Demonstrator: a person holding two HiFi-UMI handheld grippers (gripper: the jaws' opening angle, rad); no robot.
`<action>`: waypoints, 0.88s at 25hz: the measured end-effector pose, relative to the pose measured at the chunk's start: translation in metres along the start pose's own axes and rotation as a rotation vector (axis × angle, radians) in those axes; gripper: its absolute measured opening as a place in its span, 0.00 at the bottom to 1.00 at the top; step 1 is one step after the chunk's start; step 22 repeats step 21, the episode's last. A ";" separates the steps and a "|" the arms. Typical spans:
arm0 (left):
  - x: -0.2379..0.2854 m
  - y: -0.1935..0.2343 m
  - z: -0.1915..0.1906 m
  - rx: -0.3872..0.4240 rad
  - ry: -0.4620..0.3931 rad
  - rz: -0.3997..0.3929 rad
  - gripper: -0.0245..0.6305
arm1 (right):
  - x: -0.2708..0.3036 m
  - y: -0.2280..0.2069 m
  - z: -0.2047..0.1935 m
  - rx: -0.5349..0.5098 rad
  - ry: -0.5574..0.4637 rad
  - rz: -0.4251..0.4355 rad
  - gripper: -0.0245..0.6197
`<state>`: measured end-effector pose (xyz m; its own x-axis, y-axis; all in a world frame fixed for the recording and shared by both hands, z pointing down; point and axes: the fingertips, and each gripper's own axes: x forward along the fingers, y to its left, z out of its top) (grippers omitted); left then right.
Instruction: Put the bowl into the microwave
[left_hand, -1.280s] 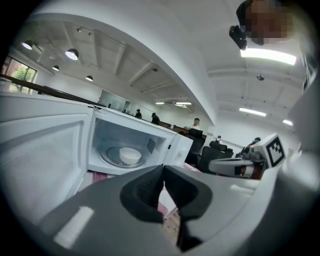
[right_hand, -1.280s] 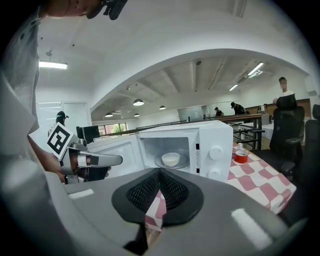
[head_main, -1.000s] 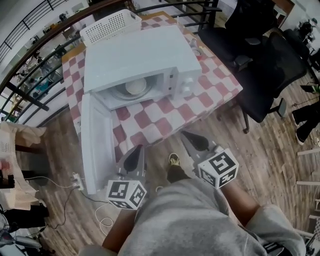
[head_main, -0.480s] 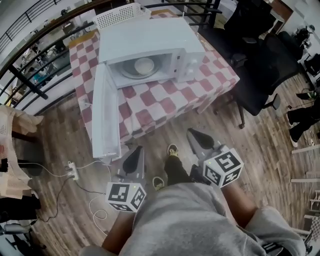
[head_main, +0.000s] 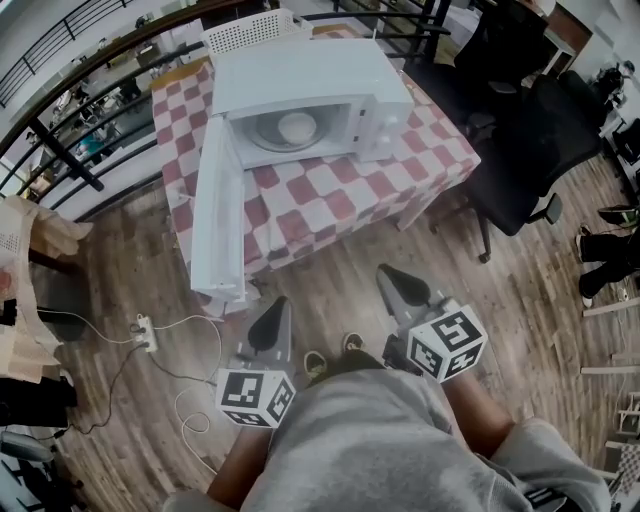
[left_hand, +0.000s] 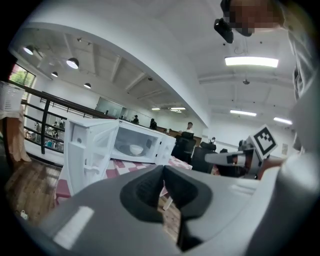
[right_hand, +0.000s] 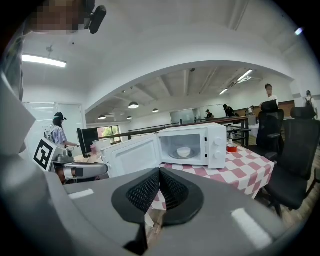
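A small white bowl (head_main: 295, 127) sits upright inside the white microwave (head_main: 330, 80), door swung open.

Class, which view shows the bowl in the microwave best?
The right gripper view: it looks straight into the open microwave at the bowl. The head view shows it from above; the left gripper view shows it small and oblique.
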<state>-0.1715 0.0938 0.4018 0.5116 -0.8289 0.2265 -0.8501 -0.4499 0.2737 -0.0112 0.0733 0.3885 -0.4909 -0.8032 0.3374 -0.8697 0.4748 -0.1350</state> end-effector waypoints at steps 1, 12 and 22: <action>0.000 -0.002 0.000 -0.006 0.003 0.002 0.06 | -0.001 -0.002 0.000 -0.001 0.001 -0.001 0.04; -0.012 -0.013 0.002 -0.017 -0.006 -0.030 0.05 | -0.018 0.002 -0.005 0.091 -0.010 -0.005 0.04; -0.020 -0.012 0.003 0.043 0.000 -0.036 0.05 | -0.024 0.008 0.001 0.072 -0.033 -0.033 0.04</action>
